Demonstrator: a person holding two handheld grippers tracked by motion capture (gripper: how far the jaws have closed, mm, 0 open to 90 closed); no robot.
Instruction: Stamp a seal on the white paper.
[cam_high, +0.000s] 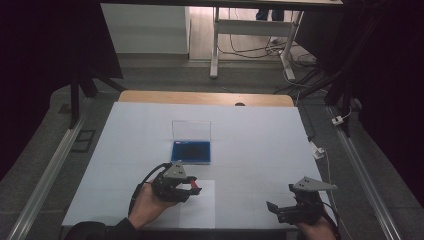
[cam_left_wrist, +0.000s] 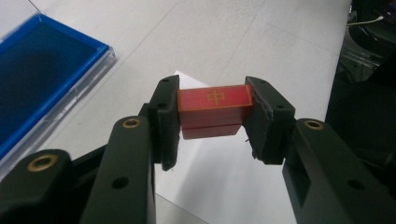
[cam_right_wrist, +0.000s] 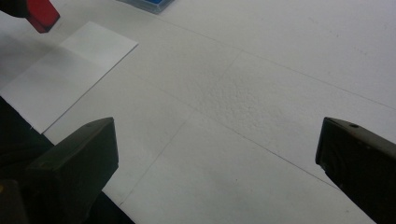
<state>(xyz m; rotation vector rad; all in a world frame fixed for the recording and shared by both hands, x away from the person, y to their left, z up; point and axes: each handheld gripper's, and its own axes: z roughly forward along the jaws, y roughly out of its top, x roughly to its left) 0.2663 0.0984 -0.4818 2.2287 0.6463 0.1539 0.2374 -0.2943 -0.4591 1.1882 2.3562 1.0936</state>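
My left gripper (cam_high: 194, 187) (cam_left_wrist: 214, 112) is shut on a red block (cam_left_wrist: 214, 109) (cam_high: 194, 186) that bears a gold cross-shaped mark, held just above a white paper sheet (cam_high: 200, 205) (cam_left_wrist: 224, 172) (cam_right_wrist: 65, 74). The red block (cam_right_wrist: 41, 14) also shows at the top left of the right gripper view. An open case with a blue tray (cam_high: 190, 151) (cam_left_wrist: 32, 79) and a clear raised lid (cam_high: 191, 131) lies on the table beyond the left gripper. My right gripper (cam_high: 274, 210) (cam_right_wrist: 215, 158) stands open near the table's front right, nothing between its jaws.
The white table top (cam_high: 260, 140) rests on a wooden board (cam_high: 205, 97). Cables (cam_high: 320, 150) and a metal rail (cam_high: 365, 170) run along the right side. A desk frame (cam_high: 250, 35) stands on the floor behind.
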